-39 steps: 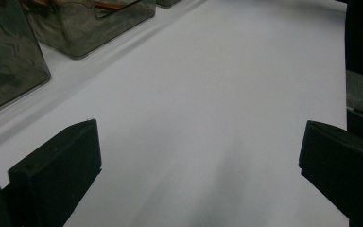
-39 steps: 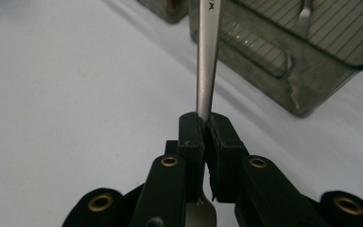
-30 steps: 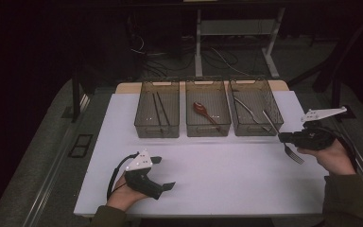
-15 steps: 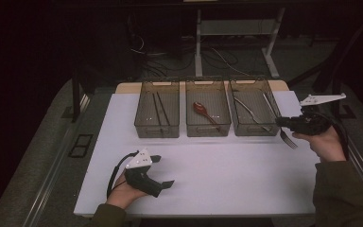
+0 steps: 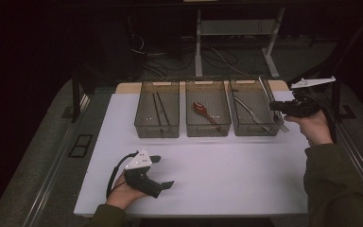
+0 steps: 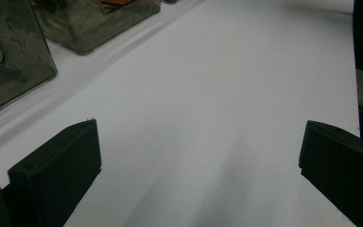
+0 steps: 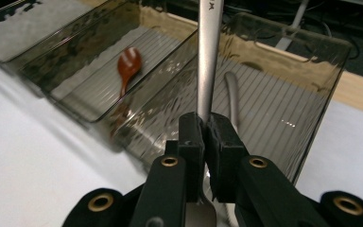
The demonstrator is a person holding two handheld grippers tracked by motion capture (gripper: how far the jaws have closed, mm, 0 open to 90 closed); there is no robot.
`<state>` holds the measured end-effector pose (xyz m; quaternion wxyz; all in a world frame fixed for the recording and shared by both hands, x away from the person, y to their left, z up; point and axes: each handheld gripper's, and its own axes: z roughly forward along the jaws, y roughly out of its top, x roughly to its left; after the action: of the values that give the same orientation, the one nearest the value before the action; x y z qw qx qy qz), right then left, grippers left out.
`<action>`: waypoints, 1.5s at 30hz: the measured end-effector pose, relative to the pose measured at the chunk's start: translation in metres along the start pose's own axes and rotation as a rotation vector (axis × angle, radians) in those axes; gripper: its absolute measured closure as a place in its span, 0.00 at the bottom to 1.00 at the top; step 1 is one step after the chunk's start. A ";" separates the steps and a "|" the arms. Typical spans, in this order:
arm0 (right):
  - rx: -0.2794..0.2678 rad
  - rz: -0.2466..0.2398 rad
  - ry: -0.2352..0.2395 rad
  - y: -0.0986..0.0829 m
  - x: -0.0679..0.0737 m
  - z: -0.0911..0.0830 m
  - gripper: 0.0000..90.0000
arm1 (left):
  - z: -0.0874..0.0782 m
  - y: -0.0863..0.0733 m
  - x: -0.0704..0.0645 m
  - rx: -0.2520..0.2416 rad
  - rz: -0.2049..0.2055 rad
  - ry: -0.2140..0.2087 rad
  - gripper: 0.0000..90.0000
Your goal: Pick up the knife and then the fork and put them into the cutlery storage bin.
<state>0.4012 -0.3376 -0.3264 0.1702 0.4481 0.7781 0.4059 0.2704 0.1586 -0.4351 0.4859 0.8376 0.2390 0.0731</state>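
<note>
at the right edge of the white table (image 5: 227, 184), the right gripper (image 7: 207, 127) is clamped on a silver metal fork (image 7: 209, 56), held above the rim of the right smoky clear plastic bin (image 5: 253, 127). judgement: carry the fork over the bin's middle, lower, then release. left gripper (image 5: 163, 171) rests wide open, holding nothing. count: three bins; one red spoon (image 5: 202, 109) in the middle bin; two dark sticks (image 5: 159, 108) in the left bin.
</note>
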 end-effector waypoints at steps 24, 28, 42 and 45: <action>-0.035 0.046 -0.069 0.016 -0.022 0.065 0.94 | -0.002 0.001 -0.002 -0.028 -0.007 -0.011 0.00; -0.036 0.049 -0.069 0.013 -0.023 0.074 0.94 | -0.001 0.001 -0.001 -0.022 -0.005 -0.015 0.00; 0.118 0.020 -0.086 -0.002 -0.024 0.096 0.94 | -0.001 0.001 -0.002 -0.022 -0.006 -0.021 0.00; 0.167 0.001 -0.099 -0.004 -0.024 0.099 0.94 | -0.001 0.001 -0.002 -0.022 -0.006 -0.021 0.00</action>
<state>0.4740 -0.3113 -0.3927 0.1704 0.4804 0.7997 0.3172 0.2682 0.1579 -0.4332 0.4977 0.8322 0.2357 0.0654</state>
